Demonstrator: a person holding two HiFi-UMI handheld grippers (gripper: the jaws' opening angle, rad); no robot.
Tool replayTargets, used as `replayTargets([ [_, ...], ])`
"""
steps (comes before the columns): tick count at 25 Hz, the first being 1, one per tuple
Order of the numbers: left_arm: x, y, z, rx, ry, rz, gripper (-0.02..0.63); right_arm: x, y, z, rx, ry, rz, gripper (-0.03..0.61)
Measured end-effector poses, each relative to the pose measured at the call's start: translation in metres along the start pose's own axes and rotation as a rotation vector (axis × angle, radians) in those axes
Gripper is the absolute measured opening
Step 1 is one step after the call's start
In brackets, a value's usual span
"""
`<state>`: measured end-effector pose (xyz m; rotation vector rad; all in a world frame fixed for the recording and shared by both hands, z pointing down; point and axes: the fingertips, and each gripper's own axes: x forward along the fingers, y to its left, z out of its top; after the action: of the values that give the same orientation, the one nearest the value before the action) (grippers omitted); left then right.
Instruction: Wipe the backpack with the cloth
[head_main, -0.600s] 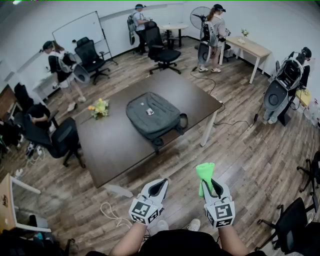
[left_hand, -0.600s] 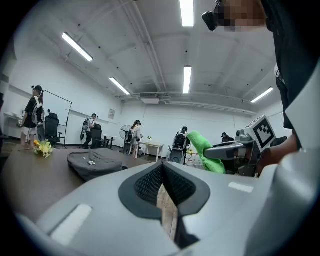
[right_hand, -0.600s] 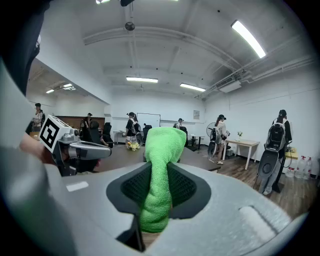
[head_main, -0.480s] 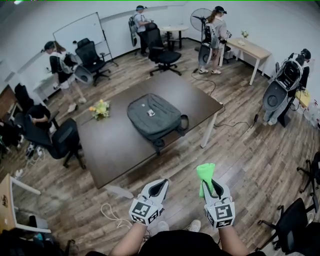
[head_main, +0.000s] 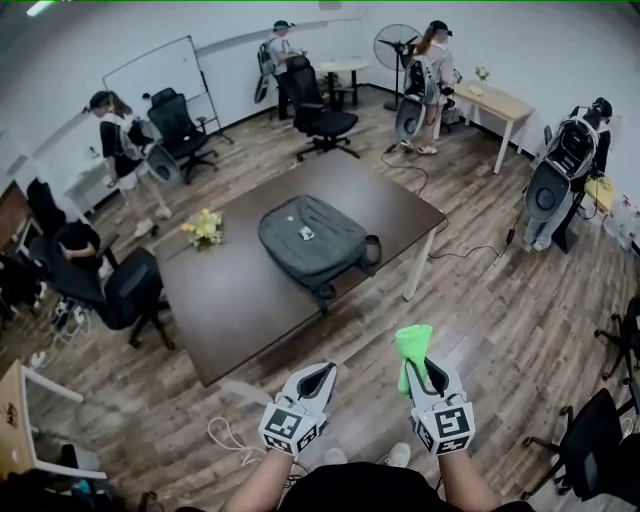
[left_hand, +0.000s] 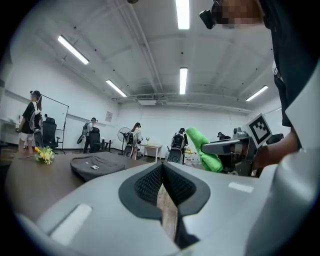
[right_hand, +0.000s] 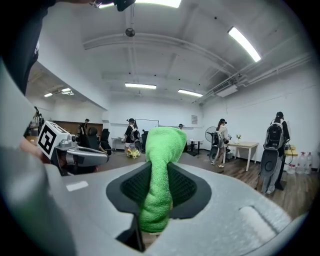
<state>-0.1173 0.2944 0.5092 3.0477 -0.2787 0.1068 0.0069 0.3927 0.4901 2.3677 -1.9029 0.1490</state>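
Observation:
A grey backpack (head_main: 312, 243) lies flat in the middle of a dark brown table (head_main: 240, 290), well ahead of both grippers. My right gripper (head_main: 424, 366) is shut on a bright green cloth (head_main: 411, 350) that sticks up out of its jaws; the cloth (right_hand: 161, 175) fills the gap in the right gripper view. My left gripper (head_main: 316, 376) is shut with nothing in it, held beside the right one over the wooden floor. In the left gripper view the backpack (left_hand: 97, 165) shows low at left and the cloth (left_hand: 204, 155) at right.
A small bunch of flowers (head_main: 205, 228) stands on the table left of the backpack. Black office chairs (head_main: 128, 293) stand at the table's left and far side. Several people with gear stand around the room. A white cable (head_main: 225, 435) lies on the floor near my feet.
The view has shifted a little, so the table and backpack sit slightly lower and to the right. Both grippers hold the same pose, cloth still held.

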Motion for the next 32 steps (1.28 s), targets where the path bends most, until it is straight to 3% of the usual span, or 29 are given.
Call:
replayTargets([
  [4,-0.013,0.006,0.002,0.005,0.0,-0.02,0.02,0.0,0.012,-0.002,0.056,-0.024,-0.001,0.095],
  [16,-0.025,0.03,-0.016,-0.004,0.006,-0.016,0.02,0.01,0.021,-0.004,0.035,-0.036,-0.039,0.095],
  [23,0.0,0.044,-0.018,-0.004,0.037,-0.006,0.02,0.038,-0.005,-0.004,0.057,-0.035,-0.051,0.095],
  [32,0.064,0.075,0.004,0.029,0.026,0.017,0.02,0.094,-0.057,0.015,0.052,-0.056,-0.028,0.095],
])
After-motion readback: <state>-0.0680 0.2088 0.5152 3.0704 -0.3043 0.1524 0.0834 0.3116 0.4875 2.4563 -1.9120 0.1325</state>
